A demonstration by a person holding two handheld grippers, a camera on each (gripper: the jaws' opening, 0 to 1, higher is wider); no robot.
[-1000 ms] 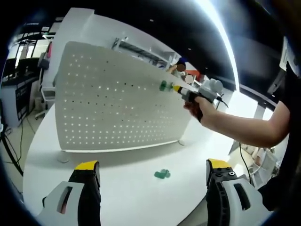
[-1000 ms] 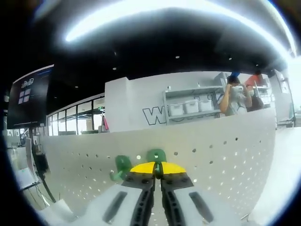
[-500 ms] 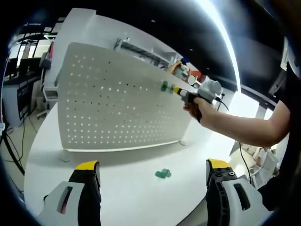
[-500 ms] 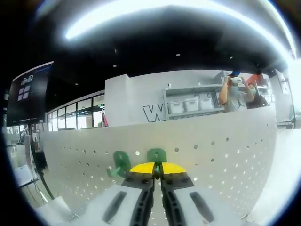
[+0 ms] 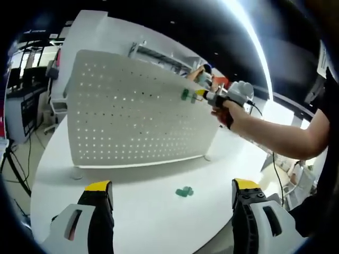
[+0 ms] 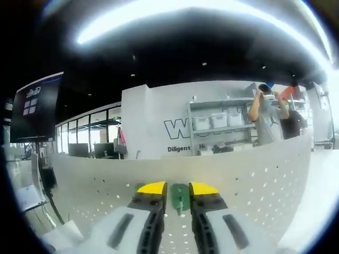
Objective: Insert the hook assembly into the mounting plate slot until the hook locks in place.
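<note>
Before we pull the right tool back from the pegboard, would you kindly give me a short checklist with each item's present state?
1. Right tool open around the green hook: ok, jaws stand apart.
2. Hook sits against the white pegboard: ok in the right gripper view.
3. Hook locked in its slot: cannot tell.
4. Spare green hook lies visible on the white table: ok.
5. Left tool open and holding nothing: ok.
6. Pegboard upright on the table: ok.
</note>
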